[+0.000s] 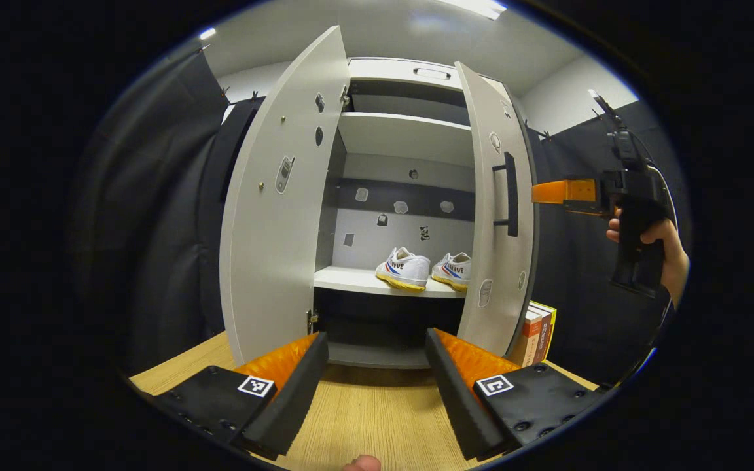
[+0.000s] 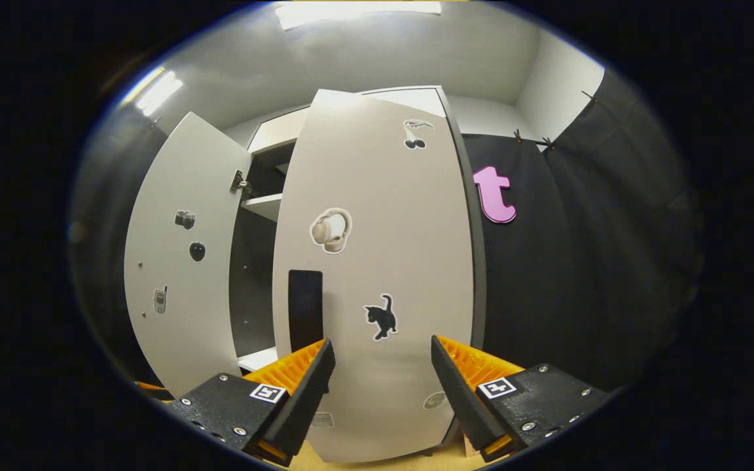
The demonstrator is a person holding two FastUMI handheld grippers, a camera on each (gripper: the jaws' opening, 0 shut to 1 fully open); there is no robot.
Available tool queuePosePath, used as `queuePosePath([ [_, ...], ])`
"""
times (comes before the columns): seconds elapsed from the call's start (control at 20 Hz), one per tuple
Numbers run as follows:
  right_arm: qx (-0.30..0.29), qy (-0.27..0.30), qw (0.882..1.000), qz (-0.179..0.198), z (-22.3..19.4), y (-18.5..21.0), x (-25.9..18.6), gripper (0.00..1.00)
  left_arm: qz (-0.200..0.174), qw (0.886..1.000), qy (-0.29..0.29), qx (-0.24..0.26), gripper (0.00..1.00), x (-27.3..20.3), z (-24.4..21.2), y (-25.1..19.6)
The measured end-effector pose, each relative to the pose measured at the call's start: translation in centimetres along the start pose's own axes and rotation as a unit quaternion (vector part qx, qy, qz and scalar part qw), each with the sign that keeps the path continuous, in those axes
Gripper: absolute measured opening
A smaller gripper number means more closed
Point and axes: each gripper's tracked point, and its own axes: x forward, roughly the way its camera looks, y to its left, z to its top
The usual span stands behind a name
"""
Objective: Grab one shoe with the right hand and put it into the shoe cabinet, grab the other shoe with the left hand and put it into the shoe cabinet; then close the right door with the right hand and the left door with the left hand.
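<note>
Both shoes are sitting side by side on the shelf inside the shoe cabinet, so we are judging the step in hand to be closing the right door. Our right gripper is facing that door's outer face with jaws spread and empty, and we are aiming to press flat near the free edge and swing it steadily. Our left gripper is hanging back over the table, released and holding nothing, clear of the left door
</note>
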Motion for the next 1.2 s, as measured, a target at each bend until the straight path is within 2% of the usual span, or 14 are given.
queuePosePath([
  [0.05,0.001,0.003,1.000,0.005,-0.2,0.5,0.6,0.91,0.000,1.000,0.000,-0.001,0.96,0.2,0.0,0.0],
  [0.55,0.007,0.025,1.000,0.017,-1.2,2.3,4.0,0.92,0.007,1.000,0.000,-0.005,0.99,0.0,0.0,0.8],
  [0.65,0.000,0.031,0.999,0.014,-1.6,2.5,4.8,0.92,0.008,1.000,0.001,-0.006,0.96,0.1,0.0,1.0],
  [1.2,-0.019,0.038,0.999,0.001,-2.5,3.2,7.1,0.91,0.017,1.000,0.004,-0.010,0.99,0.7,-0.3,2.3],
])
